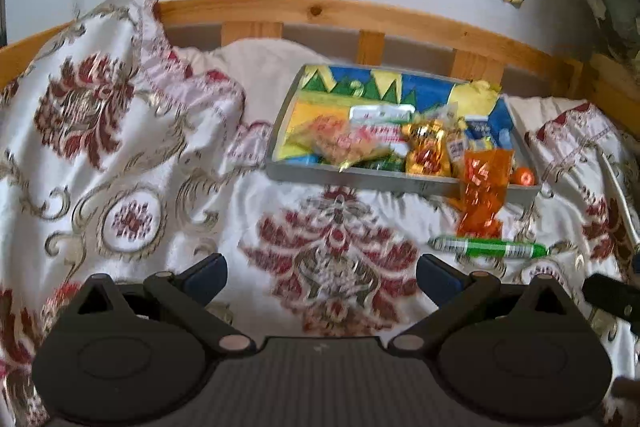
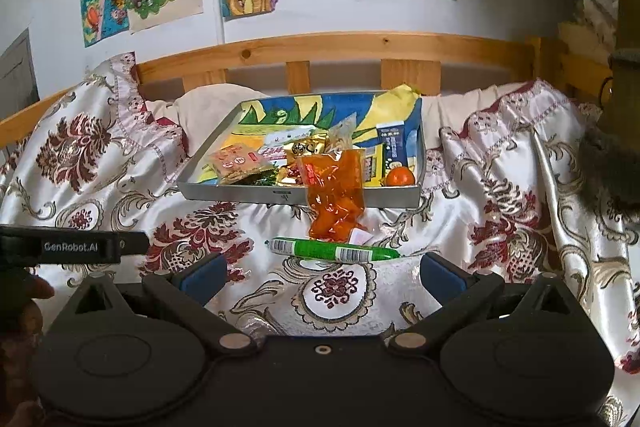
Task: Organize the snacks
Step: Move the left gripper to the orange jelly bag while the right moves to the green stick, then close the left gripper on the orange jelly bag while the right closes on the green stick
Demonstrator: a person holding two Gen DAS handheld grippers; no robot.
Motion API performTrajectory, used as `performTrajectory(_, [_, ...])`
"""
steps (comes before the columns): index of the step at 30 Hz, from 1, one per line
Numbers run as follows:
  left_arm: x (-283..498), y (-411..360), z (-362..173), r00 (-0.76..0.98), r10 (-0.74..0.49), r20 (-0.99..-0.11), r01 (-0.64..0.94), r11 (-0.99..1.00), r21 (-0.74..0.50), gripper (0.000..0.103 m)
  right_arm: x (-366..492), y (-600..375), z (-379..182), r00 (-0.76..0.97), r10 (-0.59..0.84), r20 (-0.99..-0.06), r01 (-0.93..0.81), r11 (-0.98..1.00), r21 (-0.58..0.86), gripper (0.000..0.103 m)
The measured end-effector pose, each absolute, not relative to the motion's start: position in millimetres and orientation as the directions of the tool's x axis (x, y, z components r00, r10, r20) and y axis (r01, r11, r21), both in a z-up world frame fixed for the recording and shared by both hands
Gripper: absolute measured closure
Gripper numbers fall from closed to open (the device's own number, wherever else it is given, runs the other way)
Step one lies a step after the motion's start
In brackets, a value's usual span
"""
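A grey tray with a colourful lining sits on the bed and holds several snack packets and a small orange. An orange packet leans over the tray's front wall onto the bedspread. A green wrapped stick lies on the bedspread just in front of it. My left gripper is open and empty, well short of the tray. My right gripper is open and empty, just short of the green stick.
The patterned white-and-red bedspread covers the bed in folds. A wooden bed rail runs behind the tray, with posters on the wall above. The left gripper's body shows at the left of the right wrist view.
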State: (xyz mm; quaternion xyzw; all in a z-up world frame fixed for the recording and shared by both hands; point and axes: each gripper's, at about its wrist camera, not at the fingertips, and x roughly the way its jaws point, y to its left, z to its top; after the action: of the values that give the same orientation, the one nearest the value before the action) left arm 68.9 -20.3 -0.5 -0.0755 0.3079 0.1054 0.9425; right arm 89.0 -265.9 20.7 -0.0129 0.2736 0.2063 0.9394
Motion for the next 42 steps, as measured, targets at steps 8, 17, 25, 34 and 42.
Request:
performTrajectory(8, [100.2,-21.9,-2.3,0.769,0.126,-0.627,-0.245,0.963,-0.108,0.001,114.1,-277.2,19.0,0.713,0.396,-0.579,-0.356,0.915,0.189,0.001])
performTrajectory(17, [130.4,-20.6,-13.8,0.744,0.101,-0.661,-0.278,0.946,-0.168,0.001,141.1,-278.5,15.7,0.681,0.398,-0.615,-0.383,0.909,0.164,0.001])
performTrajectory(25, [159.7,-34.7,-20.4,0.742,0.057,-0.669,-0.227,0.959,-0.17,0.001,172.9,-262.7,-0.7,0.682,0.372,-0.63,-0.502,0.864,-0.033,0.001])
performTrajectory(34, [198.3,-63.4,-28.8,0.755,-0.066,-0.652,-0.067,0.982,-0.177,0.001,194.9,-245.1,-28.6,0.664,0.41,-0.625,-0.648,0.733,-0.207,0.01])
performTrajectory(42, [236.3,-86.9,-44.3,0.694,-0.233,-0.681,0.11,0.969,-0.219,0.001,199.3,-233.3,-41.6,0.628,0.439,-0.643,-0.711,0.659,-0.245,0.028])
